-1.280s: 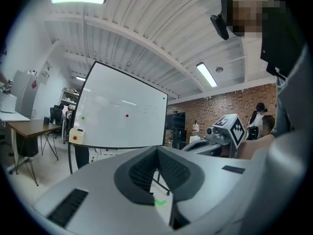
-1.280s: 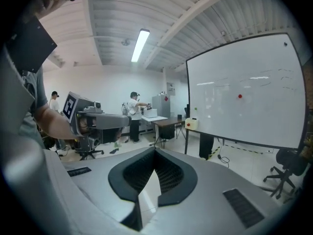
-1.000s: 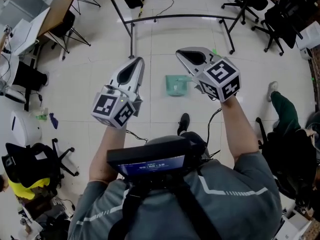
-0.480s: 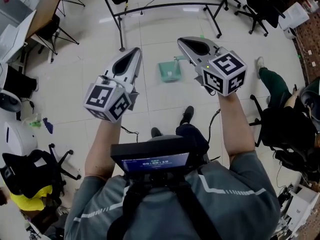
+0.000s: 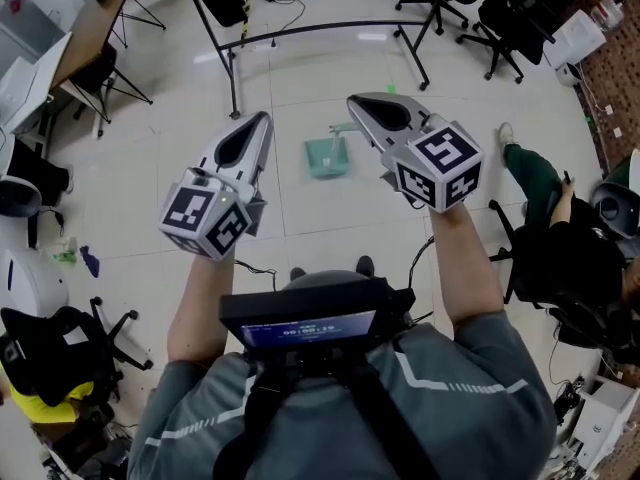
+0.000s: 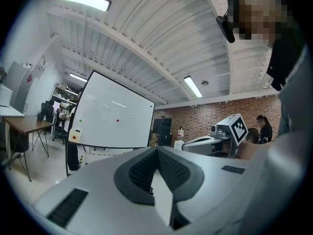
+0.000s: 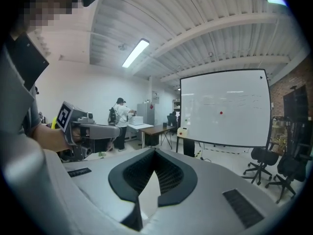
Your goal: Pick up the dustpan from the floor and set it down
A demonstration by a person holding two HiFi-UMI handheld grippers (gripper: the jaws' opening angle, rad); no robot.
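- Recorded pale tiled floor, whiteboard stand at its far side
- Found green dustpan lying flat on that floor, short of the stand, ahead of and between both grippers
- Judged light, rigid moulded plastic, smooth and likely slippery; thin pan walls apt to flex
- Recommend taking hold at the handle, blurred, at the pan's far right edge, close to its root
- Noted left gripper and right gripper both pressed together, empty, well above the dustpan

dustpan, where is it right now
In the head view the green dustpan lies on the floor at centre, seen between the left gripper and the right gripper, short of the whiteboard stand.
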